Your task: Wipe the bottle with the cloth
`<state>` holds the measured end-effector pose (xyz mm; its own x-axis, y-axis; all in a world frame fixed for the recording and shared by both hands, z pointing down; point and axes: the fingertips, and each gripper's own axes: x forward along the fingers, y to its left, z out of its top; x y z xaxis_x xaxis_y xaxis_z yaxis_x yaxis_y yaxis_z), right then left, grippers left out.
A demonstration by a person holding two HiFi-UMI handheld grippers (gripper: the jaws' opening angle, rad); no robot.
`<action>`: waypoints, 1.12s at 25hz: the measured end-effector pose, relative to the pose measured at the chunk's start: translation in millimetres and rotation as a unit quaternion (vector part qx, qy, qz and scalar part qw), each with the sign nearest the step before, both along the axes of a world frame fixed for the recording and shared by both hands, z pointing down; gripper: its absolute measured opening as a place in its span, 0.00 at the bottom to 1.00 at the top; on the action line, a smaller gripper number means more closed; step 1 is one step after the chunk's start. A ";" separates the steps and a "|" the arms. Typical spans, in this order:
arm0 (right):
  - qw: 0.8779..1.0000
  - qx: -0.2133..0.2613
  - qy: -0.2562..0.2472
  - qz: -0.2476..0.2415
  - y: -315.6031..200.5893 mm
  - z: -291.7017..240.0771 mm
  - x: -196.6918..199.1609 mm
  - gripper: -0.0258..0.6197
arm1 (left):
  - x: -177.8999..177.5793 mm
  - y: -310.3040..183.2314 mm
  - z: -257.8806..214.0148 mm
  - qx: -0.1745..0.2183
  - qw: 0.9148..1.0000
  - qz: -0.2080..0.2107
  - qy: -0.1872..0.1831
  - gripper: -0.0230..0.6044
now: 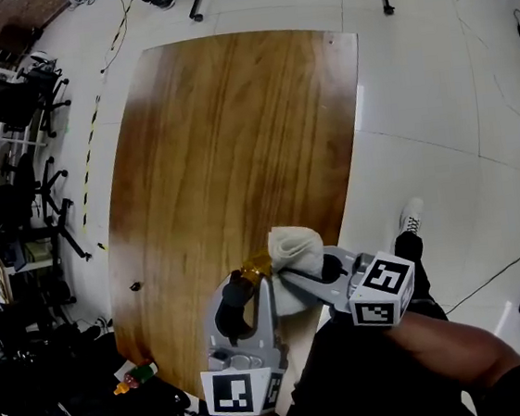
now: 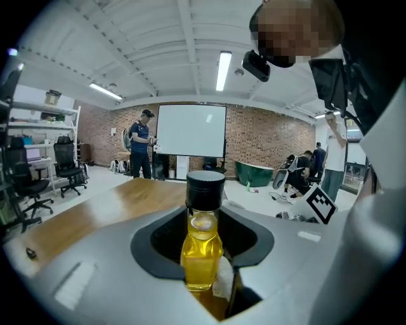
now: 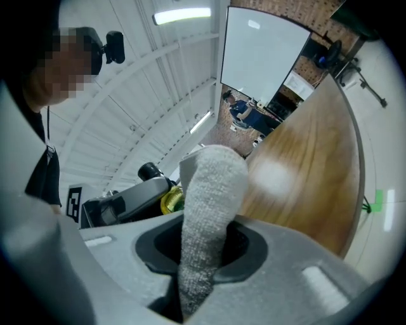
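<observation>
A small clear bottle [image 2: 202,247] of yellow liquid with a black cap [image 2: 204,184] stands upright between the jaws of my left gripper [image 1: 250,283], which is shut on its body. In the head view the bottle [image 1: 256,268] hangs over the near end of the wooden table [image 1: 234,140]. My right gripper [image 1: 310,276] is shut on a bunched off-white cloth [image 1: 294,245]. The cloth [image 3: 209,216] sticks up out of the jaws and lies against the bottle's right side. The right gripper view shows the bottle [image 3: 170,200] just behind the cloth.
A small dark thing [image 1: 136,286] lies near the table's left edge. Black office chairs [image 1: 5,101] and clutter line the left side, with an orange-capped bottle [image 1: 135,377] on the floor. My shoe [image 1: 410,218] is on the tiles at the right. People stand far off by a projection screen [image 2: 190,130].
</observation>
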<state>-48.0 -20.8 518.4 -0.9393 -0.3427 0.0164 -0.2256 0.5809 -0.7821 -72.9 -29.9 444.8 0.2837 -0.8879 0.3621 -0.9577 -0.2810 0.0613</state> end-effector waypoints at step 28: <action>0.921 -0.087 0.364 -0.106 -8.0 77.3 9.3 0.15 | 8.7 1.6 3.6 0.015 1.000 0.001 0.006 0.29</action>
<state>-38.7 -28.8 595.7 -0.7026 -0.0855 0.7064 -0.6237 0.5519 -0.5536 -64.2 -28.3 448.4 0.2894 -0.8978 0.3321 -0.9565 -0.2843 0.0649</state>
